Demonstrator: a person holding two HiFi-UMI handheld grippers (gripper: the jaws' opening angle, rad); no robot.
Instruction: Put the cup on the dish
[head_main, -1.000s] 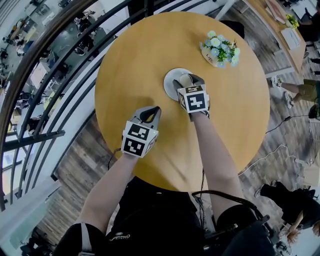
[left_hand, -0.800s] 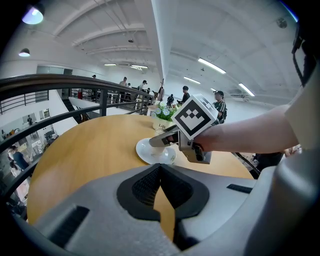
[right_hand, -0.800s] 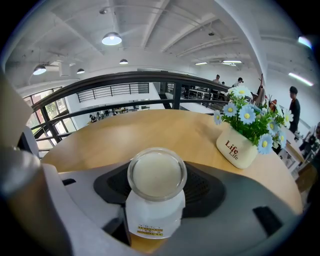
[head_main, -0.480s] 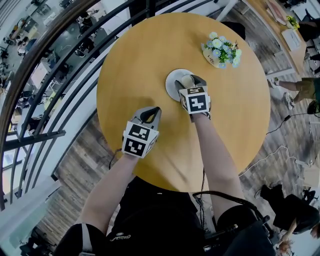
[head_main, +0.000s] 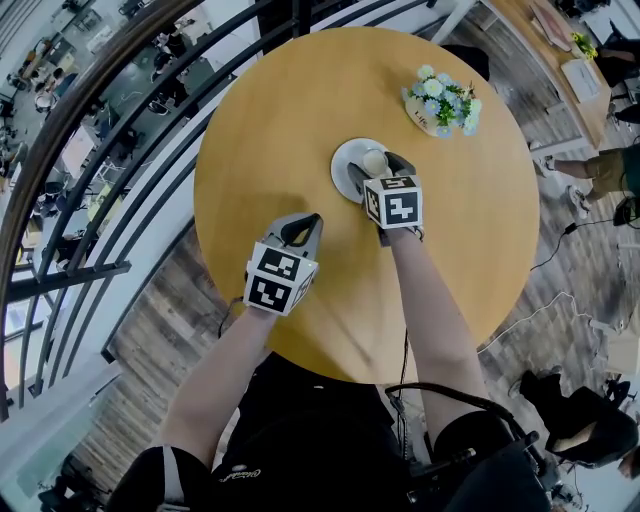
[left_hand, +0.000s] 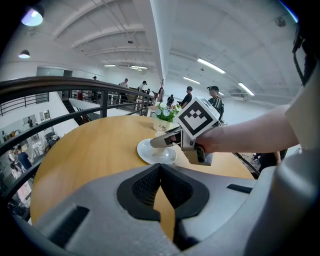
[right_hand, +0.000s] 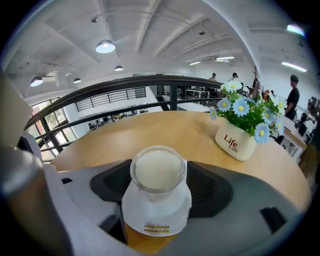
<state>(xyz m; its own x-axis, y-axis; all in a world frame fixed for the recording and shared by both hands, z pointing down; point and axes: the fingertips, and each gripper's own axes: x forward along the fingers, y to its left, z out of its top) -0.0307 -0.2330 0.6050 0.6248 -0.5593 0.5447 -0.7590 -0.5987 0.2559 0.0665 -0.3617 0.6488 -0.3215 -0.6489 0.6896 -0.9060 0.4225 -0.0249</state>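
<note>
The round wooden surface (head_main: 300, 120) carries little. A white flower pot (head_main: 440, 100) of blue and white blooms stands to the far right of the dish (head_main: 345, 160), well apart from it, and in the right gripper view the same pot (right_hand: 239, 142) sits right of the cup. A dark curved railing (head_main: 130, 130) runs round the left and far edge of the surface, with a plank floor (head_main: 180, 300) below. Nothing lies between the two grippers or around the dish, so the only things close to the cup are the jaws themselves.

The cup (head_main: 373, 161) stands upright on the dish, a little right of its middle. The right gripper (head_main: 378, 165) reaches over the near right rim of the dish, and its jaws are opening with the cup (right_hand: 157, 195) between them, one jaw on each side. The left gripper (head_main: 305, 225) hovers over bare wood, near and left of the dish. Its jaws are together at the tips and nothing is between them. Its own view looks across to the dish (left_hand: 150, 152).

Compared with one second ago, the cup and dish are in the same place and the cup is as upright as before. The right gripper's jaws have let go and spread wider around it. The left gripper has not shifted, and the flower pot is where it was.
</note>
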